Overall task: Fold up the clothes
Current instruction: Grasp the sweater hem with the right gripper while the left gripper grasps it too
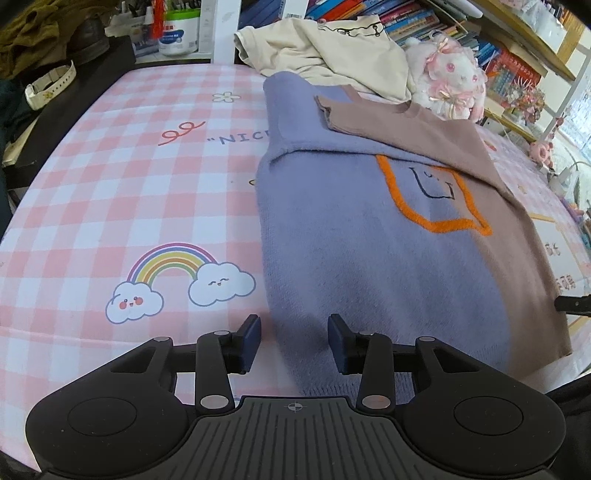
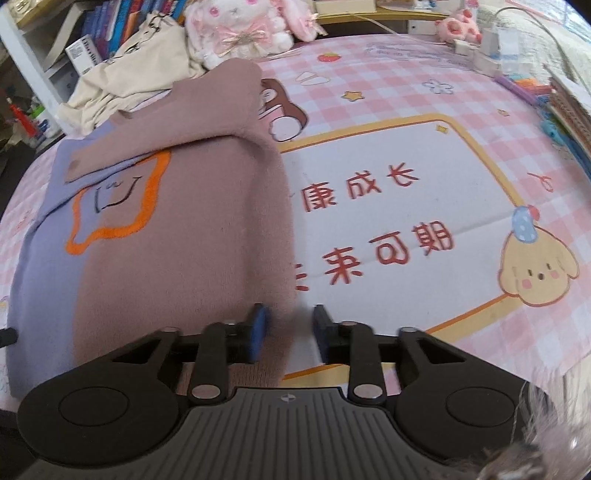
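A: Where's the sweater (image 1: 369, 236)?
B: Flat on the table (image 1: 110, 184), long axis six to twelve, neck at twelve.
A: Fingers?
B: Left gripper (image 1: 294, 341) and right gripper (image 2: 290, 332) parted, holding nothing; hem corners blurred.

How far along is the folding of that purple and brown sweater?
Both sleeves of the sweater already lie folded across its chest. The left gripper and right gripper sit open at its near hem corners, gripping nothing. Folding the body remains, and the cream shirt lies crumpled.

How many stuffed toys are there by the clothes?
2: a white and pink bunny plush behind the sweater, beside the cream shirt, and a small pink plush at the far right edge. More could be hidden.
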Action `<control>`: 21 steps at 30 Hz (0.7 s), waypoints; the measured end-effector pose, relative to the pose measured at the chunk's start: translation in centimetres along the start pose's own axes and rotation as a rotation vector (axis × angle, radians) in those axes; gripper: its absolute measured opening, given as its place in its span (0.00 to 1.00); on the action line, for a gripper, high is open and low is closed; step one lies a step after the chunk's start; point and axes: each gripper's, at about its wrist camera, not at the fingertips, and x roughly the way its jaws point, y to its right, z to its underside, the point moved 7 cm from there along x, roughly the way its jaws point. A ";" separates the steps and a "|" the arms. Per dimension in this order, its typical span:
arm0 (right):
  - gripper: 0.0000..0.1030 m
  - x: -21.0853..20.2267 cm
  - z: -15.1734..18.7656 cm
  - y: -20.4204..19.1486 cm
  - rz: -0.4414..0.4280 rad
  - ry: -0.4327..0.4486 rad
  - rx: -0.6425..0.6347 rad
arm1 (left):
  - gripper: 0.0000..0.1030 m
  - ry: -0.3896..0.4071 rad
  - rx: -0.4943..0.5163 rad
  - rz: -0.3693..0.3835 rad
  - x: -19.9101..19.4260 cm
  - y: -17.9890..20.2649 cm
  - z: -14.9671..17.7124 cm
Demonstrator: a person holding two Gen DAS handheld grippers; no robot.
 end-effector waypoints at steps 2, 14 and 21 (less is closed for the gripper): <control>0.16 0.1 0.0 -0.4 -0.001 -0.003 -0.023 | 0.16 -0.002 -0.011 0.008 0.1 -0.1 -0.1; 0.16 0.2 0.0 -0.6 0.007 -0.009 -0.050 | 0.17 0.015 -0.018 0.010 0.1 -0.1 0.0; 0.10 -0.1 -0.1 -1.2 0.008 0.009 -0.074 | 0.04 0.047 -0.010 0.023 -0.6 0.3 -0.4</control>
